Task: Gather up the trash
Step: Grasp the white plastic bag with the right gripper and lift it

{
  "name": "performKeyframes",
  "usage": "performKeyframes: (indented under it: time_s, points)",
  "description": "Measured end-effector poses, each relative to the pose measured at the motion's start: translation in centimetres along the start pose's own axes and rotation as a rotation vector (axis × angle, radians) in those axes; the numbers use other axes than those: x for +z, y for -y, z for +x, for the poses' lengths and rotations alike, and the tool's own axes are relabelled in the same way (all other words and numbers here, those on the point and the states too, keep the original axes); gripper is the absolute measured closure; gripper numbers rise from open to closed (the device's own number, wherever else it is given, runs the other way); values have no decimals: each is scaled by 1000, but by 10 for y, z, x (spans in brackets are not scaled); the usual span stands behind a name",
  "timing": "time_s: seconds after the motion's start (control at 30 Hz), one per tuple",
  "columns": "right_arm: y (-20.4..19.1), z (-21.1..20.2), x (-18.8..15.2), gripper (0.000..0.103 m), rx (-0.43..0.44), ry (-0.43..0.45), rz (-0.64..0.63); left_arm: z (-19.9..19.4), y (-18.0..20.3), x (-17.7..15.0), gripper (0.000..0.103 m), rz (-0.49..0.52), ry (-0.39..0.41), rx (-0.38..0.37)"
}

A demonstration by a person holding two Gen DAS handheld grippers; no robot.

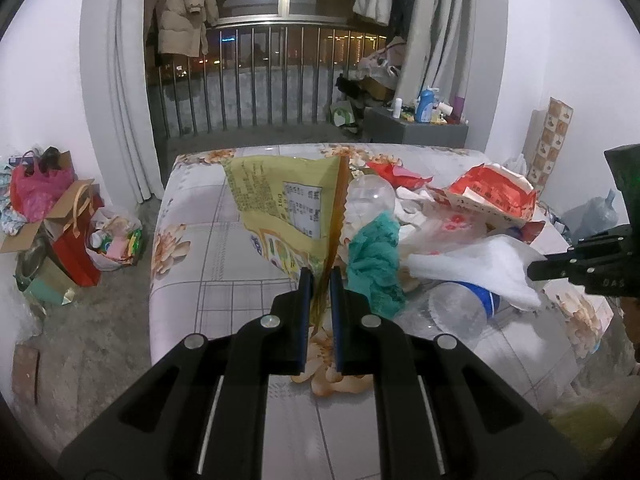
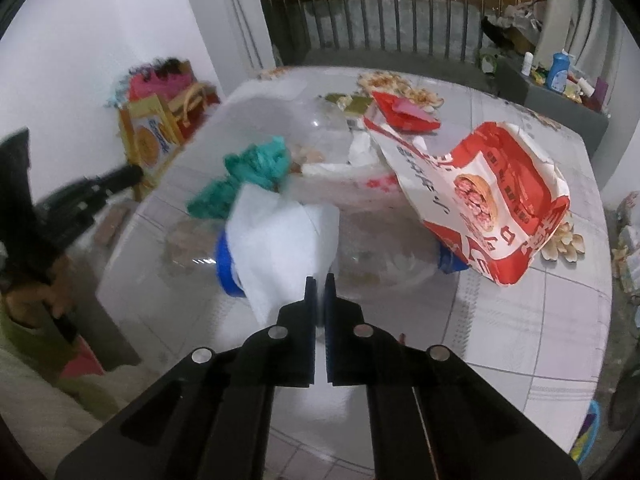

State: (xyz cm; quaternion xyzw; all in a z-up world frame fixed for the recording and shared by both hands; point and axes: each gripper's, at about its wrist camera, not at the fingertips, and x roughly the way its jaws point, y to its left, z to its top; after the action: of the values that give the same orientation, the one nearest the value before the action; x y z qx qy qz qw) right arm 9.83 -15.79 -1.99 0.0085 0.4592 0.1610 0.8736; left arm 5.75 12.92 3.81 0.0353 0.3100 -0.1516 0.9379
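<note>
Two grippers are both clamping trash: left gripper (image 1: 319, 276) is pinching the yellow bag (image 1: 280, 216) by its edge, right gripper (image 2: 319, 284) is squeezing a white tissue (image 2: 280, 244). Trash is crowding mid-counter (image 1: 192, 272), leaving the near edge roomy.

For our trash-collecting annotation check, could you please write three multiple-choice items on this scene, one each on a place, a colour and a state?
1. Where does the crumpled teal bag lie?
A. on the floor
B. on the table
C. on the balcony railing

2. What colour is the wrapper in the left claw?
A. yellow
B. black
C. purple

3. What is the right claw doing?
A. gaping over the bottle
B. shut on nothing
C. shut on the white tissue

Key: 1 B, it sits among the tabletop litter; 2 A, yellow printed wrapper rises from the closed pads; 3 C, tissue hangs from the pinched tips.
</note>
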Motion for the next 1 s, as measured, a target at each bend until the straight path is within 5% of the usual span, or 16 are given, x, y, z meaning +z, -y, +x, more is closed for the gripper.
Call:
performKeyframes:
  time_s: [0.47, 1.0]
  points:
    - [1, -60, 15, 100, 268, 177, 93, -24, 7, 4, 96, 10, 52, -22]
    - [0, -114, 29, 100, 397, 364, 92, -46, 17, 9, 96, 22, 109, -43]
